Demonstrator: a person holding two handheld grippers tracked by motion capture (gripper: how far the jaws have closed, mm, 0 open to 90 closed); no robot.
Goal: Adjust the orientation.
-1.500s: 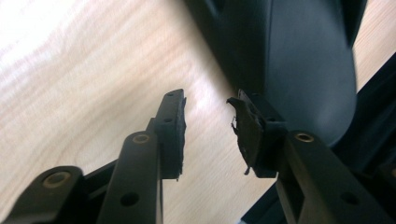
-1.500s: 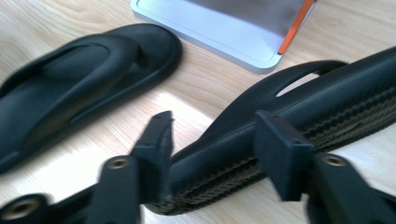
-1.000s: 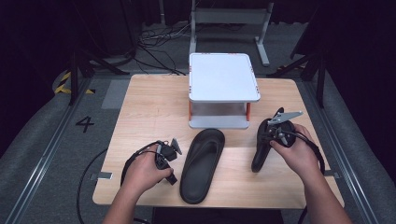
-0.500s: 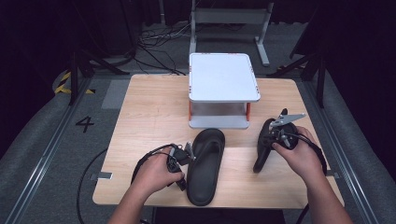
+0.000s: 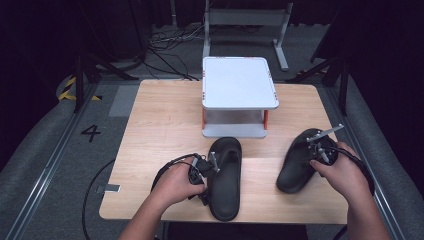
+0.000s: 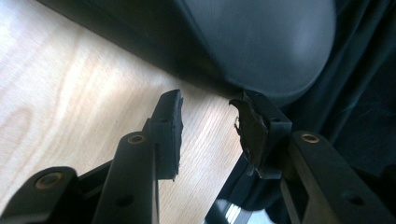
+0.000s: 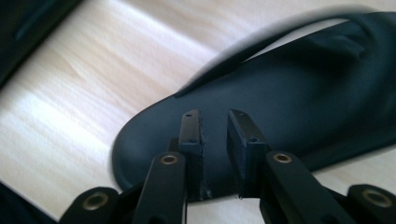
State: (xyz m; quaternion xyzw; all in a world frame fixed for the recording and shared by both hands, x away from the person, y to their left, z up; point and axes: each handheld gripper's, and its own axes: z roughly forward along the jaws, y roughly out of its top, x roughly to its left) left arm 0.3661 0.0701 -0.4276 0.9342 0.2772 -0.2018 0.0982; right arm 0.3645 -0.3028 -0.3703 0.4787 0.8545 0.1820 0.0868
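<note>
Presently I am observing two black slippers lying on the wooden bench (image 5: 160, 115) in front of a white two-tier stand (image 5: 239, 82). The left slipper (image 5: 225, 177) is lying lengthwise near the front edge, with the left claw (image 5: 210, 167) just beside its left flank. In the left gripper view its jaws are standing apart, having just been opening, with nothing between them; the slipper's rim is sitting just beyond the pads. The right slipper (image 5: 296, 162) is lying angled toward the right edge. The right claw (image 7: 214, 122) is hovering over its sole, jaws narrowly parted after opening slightly, gripping nothing.
</note>
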